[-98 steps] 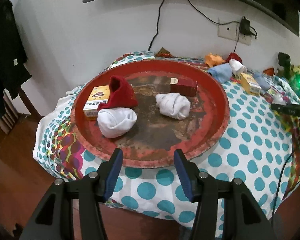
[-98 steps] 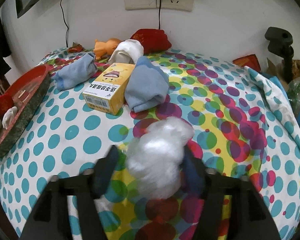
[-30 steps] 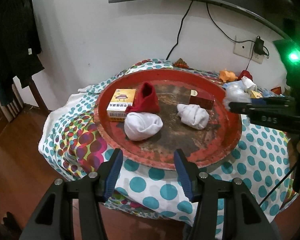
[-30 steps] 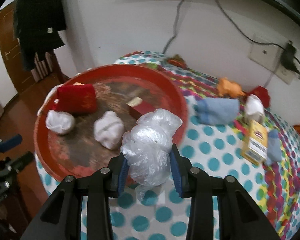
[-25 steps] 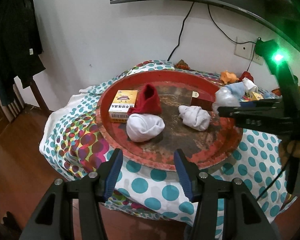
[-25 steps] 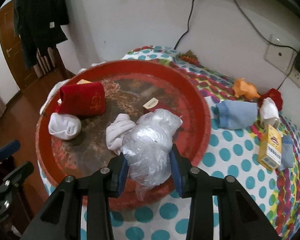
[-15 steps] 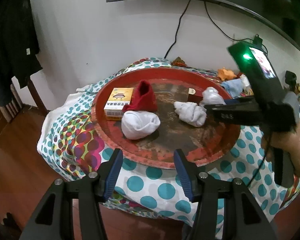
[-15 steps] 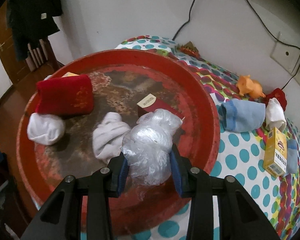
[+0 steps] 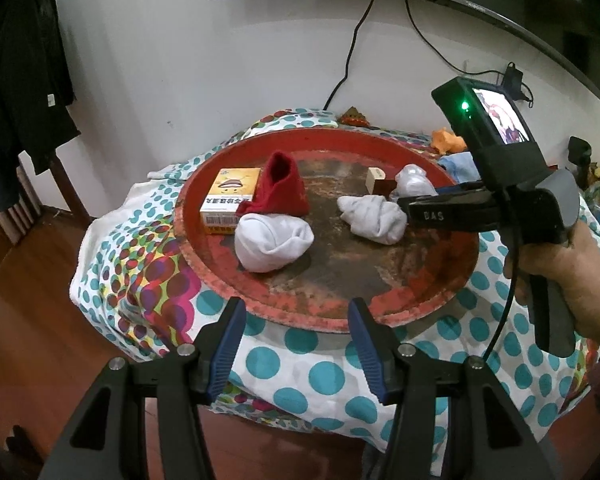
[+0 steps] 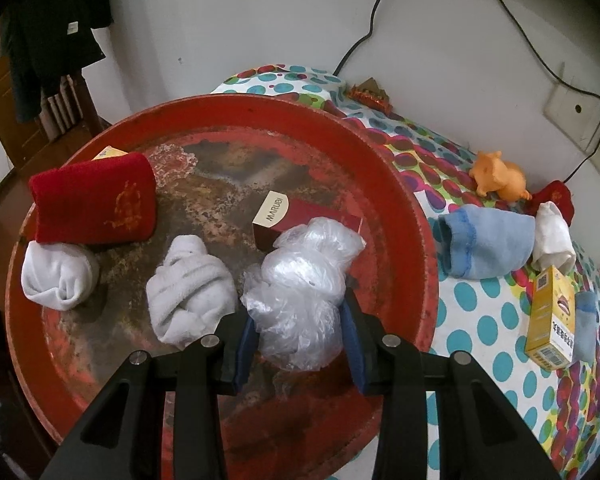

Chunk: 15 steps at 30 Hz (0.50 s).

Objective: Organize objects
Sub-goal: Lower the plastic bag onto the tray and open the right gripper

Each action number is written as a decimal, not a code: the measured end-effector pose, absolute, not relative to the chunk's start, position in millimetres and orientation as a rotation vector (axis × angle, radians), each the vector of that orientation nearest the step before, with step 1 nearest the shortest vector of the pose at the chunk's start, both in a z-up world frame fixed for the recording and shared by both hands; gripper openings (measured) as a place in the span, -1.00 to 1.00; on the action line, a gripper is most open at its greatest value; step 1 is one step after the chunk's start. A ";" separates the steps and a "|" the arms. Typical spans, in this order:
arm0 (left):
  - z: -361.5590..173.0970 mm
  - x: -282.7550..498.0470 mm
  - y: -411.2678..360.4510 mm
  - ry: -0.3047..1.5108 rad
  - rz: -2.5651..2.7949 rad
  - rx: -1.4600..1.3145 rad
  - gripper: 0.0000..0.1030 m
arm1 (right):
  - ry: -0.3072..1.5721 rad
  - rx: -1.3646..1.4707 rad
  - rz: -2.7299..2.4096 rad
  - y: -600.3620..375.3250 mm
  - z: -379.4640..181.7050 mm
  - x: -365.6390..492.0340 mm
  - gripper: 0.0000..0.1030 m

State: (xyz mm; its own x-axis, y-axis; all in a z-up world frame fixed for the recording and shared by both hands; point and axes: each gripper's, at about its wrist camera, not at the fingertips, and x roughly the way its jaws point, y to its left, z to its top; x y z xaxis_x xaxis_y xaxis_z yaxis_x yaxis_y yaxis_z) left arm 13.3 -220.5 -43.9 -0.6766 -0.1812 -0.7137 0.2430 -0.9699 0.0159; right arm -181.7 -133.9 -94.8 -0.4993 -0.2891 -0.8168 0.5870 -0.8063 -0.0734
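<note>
We have the right hand-held gripper (image 10: 298,336) over the red tray (image 10: 400,216) at frame centre, its jaws just easing apart around the crumpled plastic bag (image 10: 304,292). Left hand-held gripper (image 9: 296,344) hangs open, empty. Blue sock (image 10: 484,246), yellow box (image 10: 550,320) wait right.

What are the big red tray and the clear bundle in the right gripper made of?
Red tray: looks like painted metal; red coat worn off to brown, rust-like patches across the floor, though lacquer is possible.
Clear bundle: thin plastic film, likely a bag; translucent, glossy, crinkled.
</note>
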 end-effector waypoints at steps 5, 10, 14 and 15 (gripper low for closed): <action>-46.1 12.6 -218.8 0.104 -2.674 1.145 0.05 | 0.447 1.163 -2.280 -132.8 -92.2 -178.3 -0.10; -48.0 11.3 -215.3 0.079 -2.671 1.160 0.05 | 0.452 1.132 -2.285 -129.9 -82.6 -170.1 0.00; -47.9 11.7 -218.9 0.096 -2.665 1.153 0.05 | 0.425 1.123 -2.290 -122.5 -76.7 -166.9 0.06; -48.4 11.6 -219.9 0.109 -2.663 1.154 0.05 | 0.417 1.118 -2.292 -119.9 -74.2 -165.0 0.07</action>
